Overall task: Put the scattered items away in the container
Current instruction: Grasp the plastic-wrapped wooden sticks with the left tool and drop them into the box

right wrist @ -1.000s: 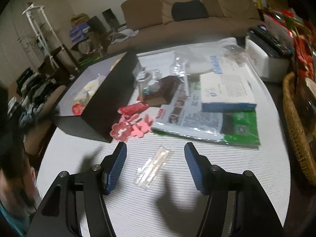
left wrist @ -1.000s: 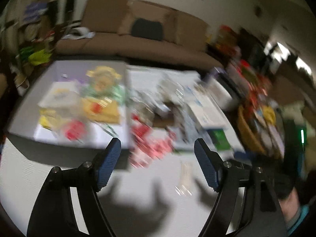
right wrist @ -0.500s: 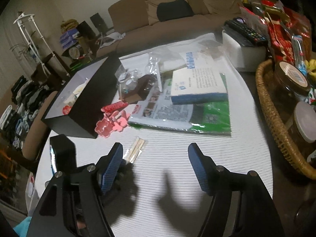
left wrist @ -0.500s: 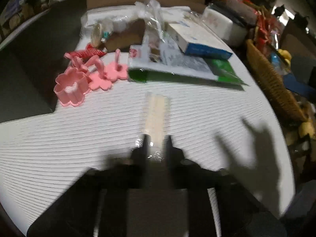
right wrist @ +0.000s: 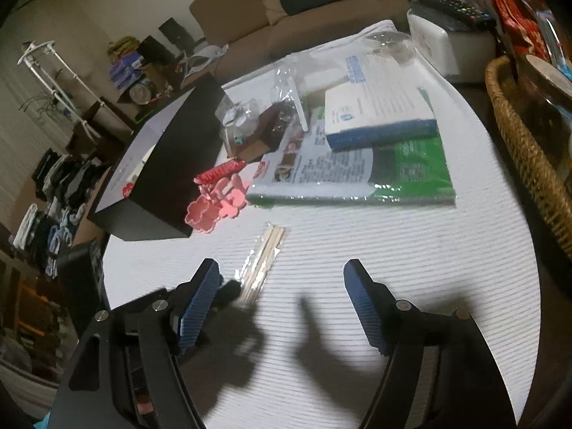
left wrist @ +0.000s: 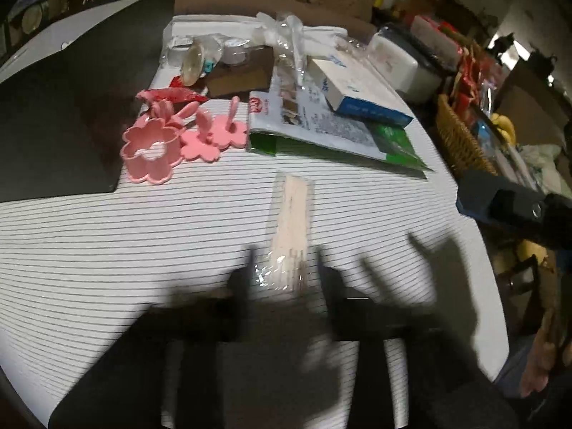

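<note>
Leftmost, the black container (left wrist: 71, 114) is sitting open at the far-left side of the striped surface (left wrist: 143, 236), with the pink flower-shaped cutters (left wrist: 153, 150) lying just beside its near wall and a red wrapped piece (left wrist: 175, 94) behind them. Moving right, the clear packet of wooden sticks (left wrist: 289, 228) is lying lengthwise on the surface, well apart from the container, and the left gripper (left wrist: 282, 286) is sitting low at its near end, its 2 dark, blurred fingers standing either side of the crinkled plastic; whether they are actually pinching it I cannot tell. That packet is probably very light, the sticks stiff along their length but thin enough to snap, and the glossy wrapper is likely slippery and loose, so taking hold across the bundled sticks near the end, rather than on empty film, looks the safer grip. Further right, a plastic-wrapped magazine (left wrist: 336, 136) is lying flat with a blue-and-white box (left wrist: 354, 93) resting on top, and a wicker basket (left wrist: 461, 139) is standing at the surface's right edge. In the right wrist view, the right gripper (right wrist: 282, 296) is hovering wide open and empty beside the packet, its left blue pad (right wrist: 198, 304) close to the left gripper.
</note>
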`<act>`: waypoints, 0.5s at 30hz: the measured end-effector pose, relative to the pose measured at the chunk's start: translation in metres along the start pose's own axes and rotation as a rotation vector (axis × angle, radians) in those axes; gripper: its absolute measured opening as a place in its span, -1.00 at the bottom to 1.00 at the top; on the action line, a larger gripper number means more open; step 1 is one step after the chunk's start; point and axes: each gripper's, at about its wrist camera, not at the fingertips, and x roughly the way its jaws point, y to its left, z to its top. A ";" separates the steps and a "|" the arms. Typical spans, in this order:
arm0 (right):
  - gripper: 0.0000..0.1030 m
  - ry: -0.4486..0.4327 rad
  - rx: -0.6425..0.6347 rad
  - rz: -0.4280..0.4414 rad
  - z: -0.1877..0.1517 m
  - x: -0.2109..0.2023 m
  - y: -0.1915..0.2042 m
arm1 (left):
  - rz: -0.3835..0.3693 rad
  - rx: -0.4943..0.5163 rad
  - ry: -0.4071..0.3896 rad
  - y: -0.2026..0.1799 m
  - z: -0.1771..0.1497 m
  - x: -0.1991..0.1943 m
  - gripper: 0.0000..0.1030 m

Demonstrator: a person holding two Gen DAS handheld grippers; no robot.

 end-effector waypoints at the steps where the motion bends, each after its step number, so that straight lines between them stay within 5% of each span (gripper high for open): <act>1: 0.46 0.000 -0.004 -0.011 -0.001 -0.001 -0.001 | 0.001 0.014 0.006 -0.004 -0.001 0.005 0.02; 3: 0.46 0.001 -0.007 -0.028 -0.003 -0.004 -0.005 | 0.023 0.046 0.021 -0.011 -0.003 0.016 -0.13; 5: 0.46 0.001 -0.004 -0.037 -0.003 -0.006 -0.010 | 0.064 0.093 0.001 -0.018 -0.006 0.018 -0.72; 6: 0.46 0.000 -0.003 -0.042 -0.002 -0.007 -0.011 | 0.062 0.097 0.004 -0.018 -0.006 0.019 -0.81; 15: 0.46 -0.001 -0.007 -0.004 0.002 -0.007 -0.003 | -0.038 0.031 -0.087 0.003 0.005 -0.041 -0.95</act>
